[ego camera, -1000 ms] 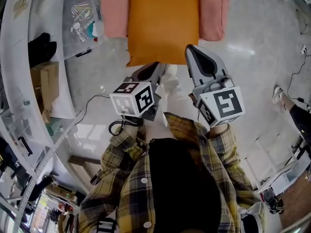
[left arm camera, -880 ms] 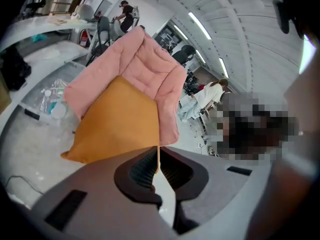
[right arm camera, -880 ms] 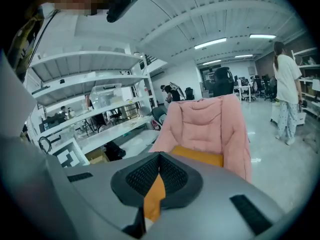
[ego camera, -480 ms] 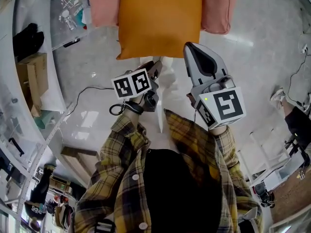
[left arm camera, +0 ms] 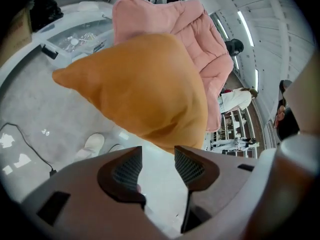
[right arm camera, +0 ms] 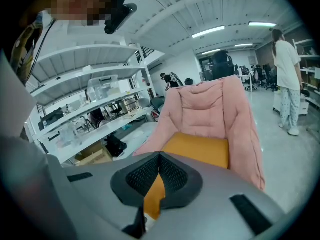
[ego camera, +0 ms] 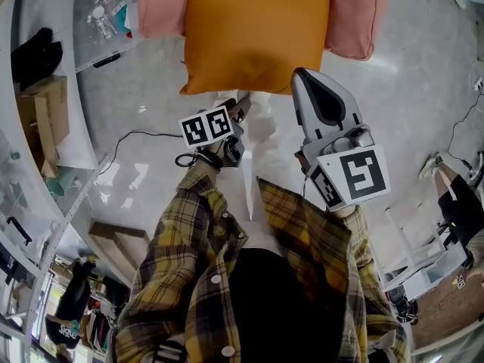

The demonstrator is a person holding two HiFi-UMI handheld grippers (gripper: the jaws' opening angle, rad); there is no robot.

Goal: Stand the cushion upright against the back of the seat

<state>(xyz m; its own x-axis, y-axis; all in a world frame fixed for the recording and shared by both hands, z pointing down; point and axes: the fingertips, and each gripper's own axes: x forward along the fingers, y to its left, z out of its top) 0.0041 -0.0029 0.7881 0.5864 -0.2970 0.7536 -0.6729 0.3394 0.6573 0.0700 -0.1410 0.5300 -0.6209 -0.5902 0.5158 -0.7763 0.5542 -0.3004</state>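
The orange cushion (ego camera: 253, 32) lies flat on the pink padded seat (ego camera: 355, 17). Its near edge reaches past the pink padding toward the person, and the seat's back (right arm camera: 210, 104) rises behind it on the far side. The left gripper (ego camera: 238, 106) points down just short of the cushion's near edge, its jaws opening with nothing between them. To its right, the right gripper (ego camera: 301, 74) is held by the cushion's near right corner. Its jaws are together at the tips, with only a sliver of orange showing through the gap behind them. A white shoe (left arm camera: 92, 145) stands on the glossy grey floor (ego camera: 151, 104). Shelves (ego camera: 30, 157) with a cardboard box (ego camera: 45, 116) run along the left.
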